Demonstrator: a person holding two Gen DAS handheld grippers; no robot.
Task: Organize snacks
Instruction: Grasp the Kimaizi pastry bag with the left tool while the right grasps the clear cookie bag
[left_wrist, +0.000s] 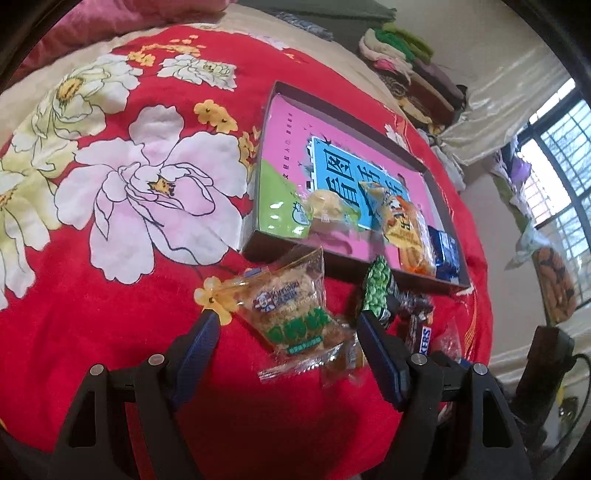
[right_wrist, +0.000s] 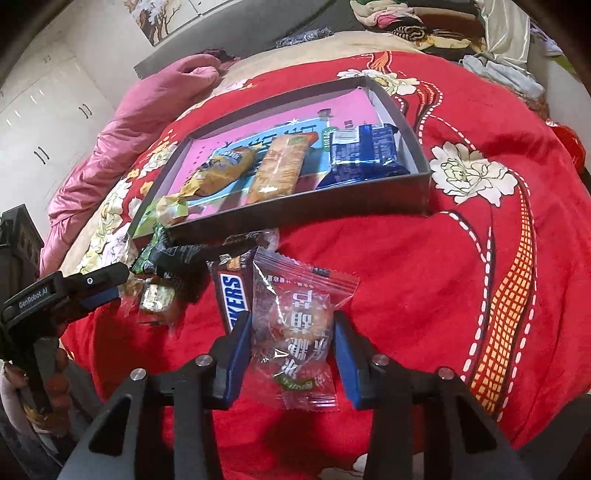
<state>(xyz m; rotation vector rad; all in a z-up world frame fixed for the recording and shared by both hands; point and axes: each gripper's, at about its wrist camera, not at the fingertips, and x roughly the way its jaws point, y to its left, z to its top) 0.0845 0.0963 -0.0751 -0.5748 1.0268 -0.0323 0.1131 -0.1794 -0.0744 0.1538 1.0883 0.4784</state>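
Two grippers sit spread near the box (right_wrist: 421, 177): right gripper (right_wrist: 291, 350) straddles a clear snack packet (right_wrist: 295, 325), ungripped; slick film could slip. Left gripper (left_wrist: 288, 343) holds nothing.

The left wrist view looks down close over the red blanket (left_wrist: 110, 314) from the box's (left_wrist: 266, 254) left front corner; the right wrist view faces the box (right_wrist: 295, 218) from its near side; both share box and loose snacks
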